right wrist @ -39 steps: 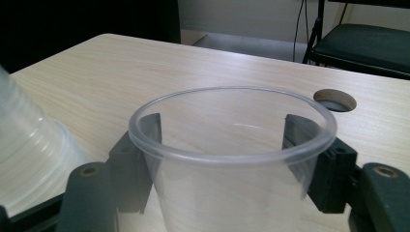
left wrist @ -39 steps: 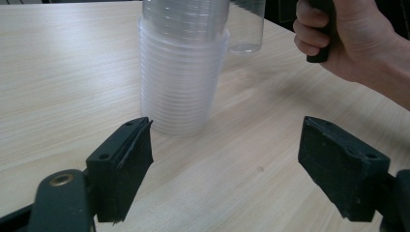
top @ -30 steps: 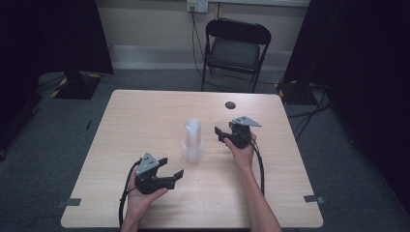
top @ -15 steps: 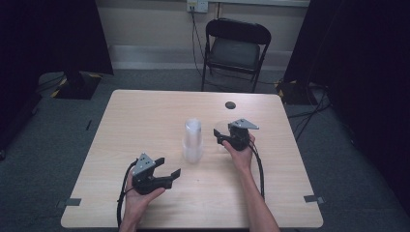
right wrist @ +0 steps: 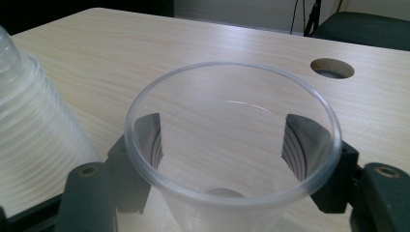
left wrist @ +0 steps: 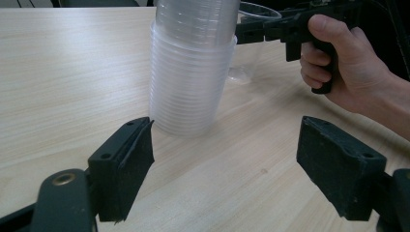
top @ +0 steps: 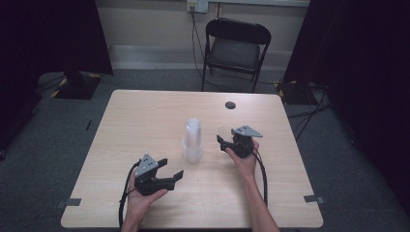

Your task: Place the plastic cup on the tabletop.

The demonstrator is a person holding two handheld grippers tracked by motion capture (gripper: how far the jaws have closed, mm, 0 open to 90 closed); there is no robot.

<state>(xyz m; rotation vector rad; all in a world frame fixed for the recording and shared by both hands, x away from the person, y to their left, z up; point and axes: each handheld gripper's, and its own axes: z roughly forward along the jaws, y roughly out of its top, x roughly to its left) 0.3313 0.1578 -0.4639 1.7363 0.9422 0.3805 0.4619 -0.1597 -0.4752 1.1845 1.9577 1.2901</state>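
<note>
At a pale wooden counter (top: 145, 121), a person holds a gripper in each hand over a job of separating clear plastic cups. The right gripper (right wrist: 227, 159) has its jaws closed around a single clear cup (right wrist: 232, 140), one black pad pressed against each side of the wall just below the rim; having just been closing a little on it, the jaws hold it upright, its base at or just above the wood. In the high view the same cup (top: 226, 131) sits at the front of that gripper (top: 223, 142), just beside the tall stack of nested cups (top: 193, 140) standing to its left. The left gripper (left wrist: 227, 164) rests with its jaws spread wide and empty, the stack (left wrist: 193, 67) ahead of them and nearer the left jaw. The risk lies in how thin the cup looks: a firmer squeeze would probably buckle the wall and pop the cup out from between the pads, while a looser one could let the slick plastic slide down and tip. The stack looks light and top-heavy, so a sideways brush from the held cup or from the right hand (left wrist: 338, 63) could topple it toward the open left jaws. A round hole (right wrist: 332, 68) in the counter lies beyond the right jaws, a place where a cup set down carelessly might catch and lean.
</note>
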